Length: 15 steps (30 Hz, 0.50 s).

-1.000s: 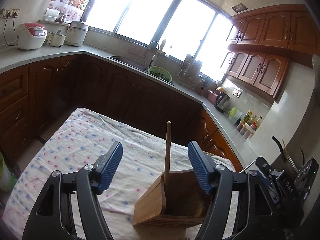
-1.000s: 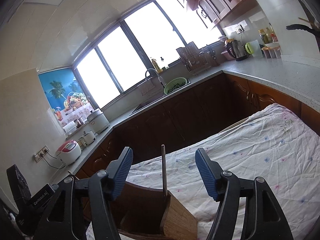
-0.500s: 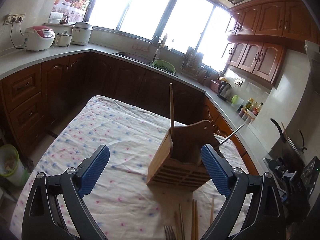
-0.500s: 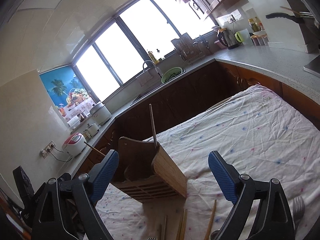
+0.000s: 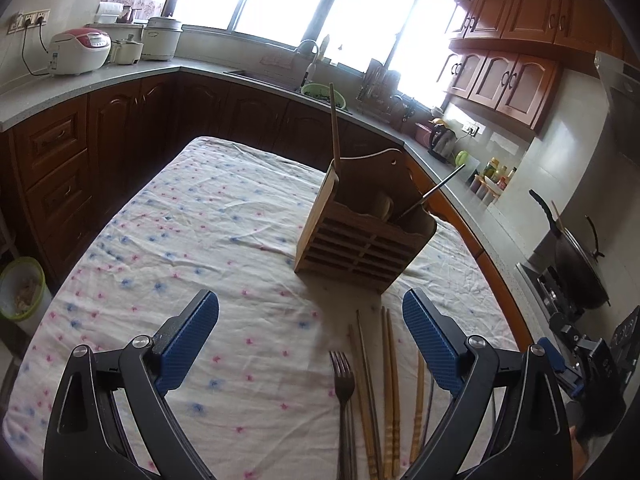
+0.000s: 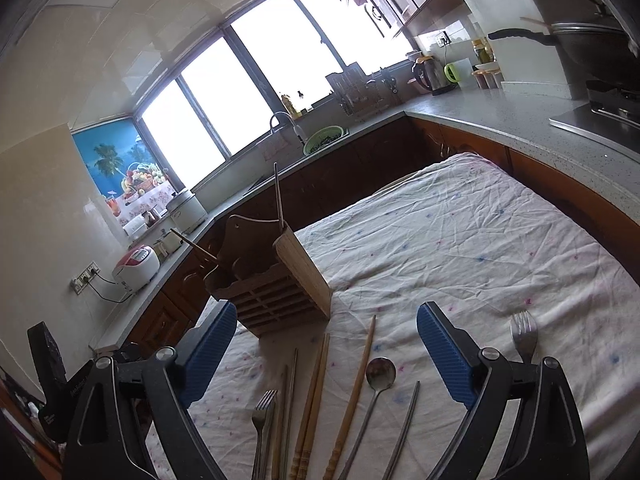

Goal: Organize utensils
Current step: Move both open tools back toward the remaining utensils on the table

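Tablecloth (image 6: 460, 240) carried everything: wooden holder (image 6: 276, 292) stood upright ahead, two sticks already in it. Loose utensils lay in a row between holder and both grippers, long axes pointing toward the holder. Right gripper (image 6: 324, 354) sat nearest the spoon (image 6: 378, 376), jaws wide apart, empty. Left gripper (image 5: 310, 338) likewise spread, empty.

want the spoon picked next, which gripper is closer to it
Right. The spoon lies between the open fingers of the right gripper. The left gripper is off to the spoon's left; its view doesn't show it.
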### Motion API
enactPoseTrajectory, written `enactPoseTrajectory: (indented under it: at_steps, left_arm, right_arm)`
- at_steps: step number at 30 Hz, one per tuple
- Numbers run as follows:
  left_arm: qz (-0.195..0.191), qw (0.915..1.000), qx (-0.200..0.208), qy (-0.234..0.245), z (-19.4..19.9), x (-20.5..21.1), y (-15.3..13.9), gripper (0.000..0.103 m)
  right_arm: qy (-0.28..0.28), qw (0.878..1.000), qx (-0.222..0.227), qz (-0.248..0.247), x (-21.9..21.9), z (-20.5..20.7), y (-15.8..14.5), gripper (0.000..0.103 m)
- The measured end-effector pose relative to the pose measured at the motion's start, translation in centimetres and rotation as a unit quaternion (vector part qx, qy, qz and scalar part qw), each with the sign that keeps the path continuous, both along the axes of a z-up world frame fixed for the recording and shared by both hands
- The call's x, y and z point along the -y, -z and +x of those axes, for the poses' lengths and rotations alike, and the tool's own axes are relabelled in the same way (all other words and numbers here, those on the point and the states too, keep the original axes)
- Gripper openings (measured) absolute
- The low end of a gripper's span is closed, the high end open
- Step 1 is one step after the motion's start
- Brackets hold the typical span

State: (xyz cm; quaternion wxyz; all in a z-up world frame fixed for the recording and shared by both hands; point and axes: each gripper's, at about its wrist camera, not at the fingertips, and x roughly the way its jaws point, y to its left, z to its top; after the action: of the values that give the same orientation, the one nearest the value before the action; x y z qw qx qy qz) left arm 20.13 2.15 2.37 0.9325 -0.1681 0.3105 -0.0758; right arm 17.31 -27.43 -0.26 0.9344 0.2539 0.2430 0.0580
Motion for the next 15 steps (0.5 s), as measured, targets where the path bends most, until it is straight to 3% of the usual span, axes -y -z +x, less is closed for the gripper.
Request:
enactPoseTrajectory:
  at_steps: [8, 15]
  left_arm:
    - [0.009, 0.9994, -0.029, 0.013, -1.3, 0.7, 2.1, 0.095]
    - [0.024, 0.9988, -0.037, 0.022, -1.5, 1.5, 2.8, 0.095]
  right_arm:
    - [0.005, 0.999, -0.037, -0.019, 0.2, -2.7, 2.4, 0.093]
    - [0.006, 0.997, -0.046, -0.066, -0.6, -3.9, 3.3, 0.093]
